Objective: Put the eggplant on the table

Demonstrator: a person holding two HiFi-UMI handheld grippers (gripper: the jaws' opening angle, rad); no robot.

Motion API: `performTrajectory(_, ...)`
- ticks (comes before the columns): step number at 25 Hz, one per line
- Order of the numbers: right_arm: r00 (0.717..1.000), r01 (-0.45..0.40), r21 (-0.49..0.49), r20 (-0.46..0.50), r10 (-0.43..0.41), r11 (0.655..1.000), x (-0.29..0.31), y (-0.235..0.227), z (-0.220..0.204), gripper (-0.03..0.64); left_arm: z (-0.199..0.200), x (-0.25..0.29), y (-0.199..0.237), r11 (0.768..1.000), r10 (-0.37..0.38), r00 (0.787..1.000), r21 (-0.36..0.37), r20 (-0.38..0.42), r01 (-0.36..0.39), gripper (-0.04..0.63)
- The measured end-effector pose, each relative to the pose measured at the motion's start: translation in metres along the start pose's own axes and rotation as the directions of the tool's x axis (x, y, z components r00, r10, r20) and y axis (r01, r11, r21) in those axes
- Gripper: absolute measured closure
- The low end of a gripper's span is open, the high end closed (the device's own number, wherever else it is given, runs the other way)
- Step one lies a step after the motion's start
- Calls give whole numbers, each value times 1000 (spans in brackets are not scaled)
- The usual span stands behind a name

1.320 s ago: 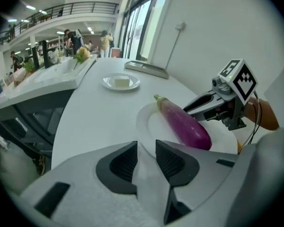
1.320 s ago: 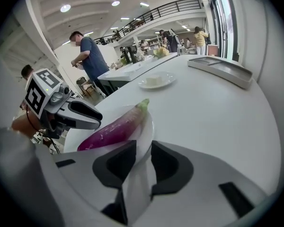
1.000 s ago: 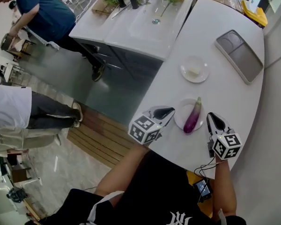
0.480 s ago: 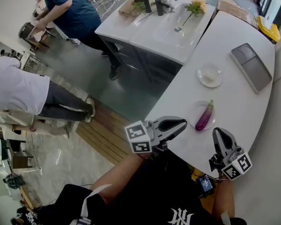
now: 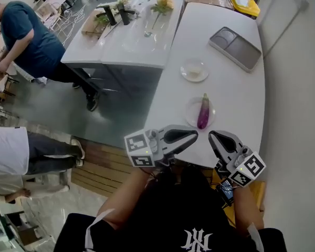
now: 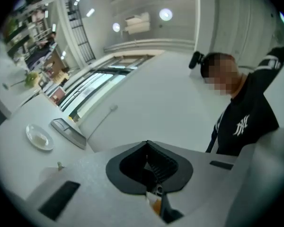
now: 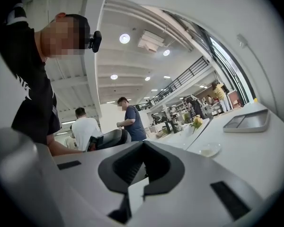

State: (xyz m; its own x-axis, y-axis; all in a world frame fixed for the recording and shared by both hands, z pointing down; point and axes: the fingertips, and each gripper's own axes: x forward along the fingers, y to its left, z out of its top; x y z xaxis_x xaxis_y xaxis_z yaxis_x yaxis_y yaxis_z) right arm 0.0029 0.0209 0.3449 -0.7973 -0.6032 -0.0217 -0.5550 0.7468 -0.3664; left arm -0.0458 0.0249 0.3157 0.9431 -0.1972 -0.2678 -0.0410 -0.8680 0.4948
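A purple eggplant lies on a small white plate near the front of the white table. My left gripper hangs just short of the plate's near edge, shut with nothing in it; in the left gripper view its jaws meet. The right gripper is beside it, over the table's front edge, also shut and empty, and its jaws meet too. Both point towards the plate and touch neither it nor the eggplant.
Farther along the table sit a second plate with a pale morsel and a grey tray. A sink counter with flowers adjoins the table's left side. A wall runs along the right. People stand on the floor at left.
Both grippers have lifted from either side of the plate and drawn back towards the person's body. The eggplant stays on its plate.
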Motion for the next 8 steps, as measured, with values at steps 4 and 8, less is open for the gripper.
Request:
performTrajectory(4, 999, 39, 2, -21, -39, 999, -2, 26, -13, 614, -14, -9, -28, 988, -36, 995, 145, -95, 49, 588)
performTrajectory(8, 999, 37, -21, -15, -38, 999, 2, 54, -17, 614, -2, -31, -54, 977, -52, 997, 202, -52, 61, 589)
